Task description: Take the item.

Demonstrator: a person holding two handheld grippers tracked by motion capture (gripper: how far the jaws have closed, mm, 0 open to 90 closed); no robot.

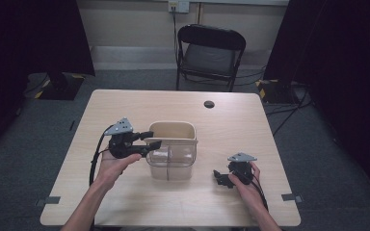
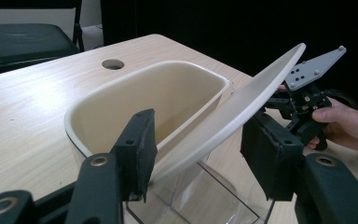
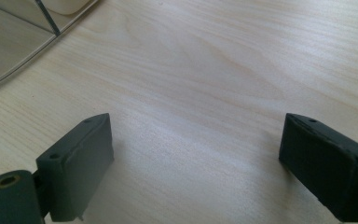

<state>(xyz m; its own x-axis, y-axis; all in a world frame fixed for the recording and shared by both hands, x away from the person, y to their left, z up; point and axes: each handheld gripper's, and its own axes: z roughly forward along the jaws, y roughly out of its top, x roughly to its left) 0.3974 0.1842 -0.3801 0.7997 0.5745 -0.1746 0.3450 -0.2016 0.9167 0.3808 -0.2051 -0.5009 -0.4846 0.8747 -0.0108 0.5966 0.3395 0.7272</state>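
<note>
My left gripper [image 1: 150, 140] has its fingers clamped on the cream lid [image 2: 233, 112], which stands tilted over the left edge of the clear container [image 1: 172, 153] in the middle of the table [image 1: 125, 103]. My right gripper [image 1: 220, 177] rests on the wood at the near right, well apart from the container, its fingers wide apart and holding nothing. At the far side, a round cable hole [image 1: 209, 104] lies in the tabletop, and a black folding chair [image 1: 210, 54] stands behind it.

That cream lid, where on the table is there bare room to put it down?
Bare wood lies behind the bin up to the round hole, and between bin and right gripper. It is crowded at the bin's left rim, where the left gripper holds the lid.
</note>
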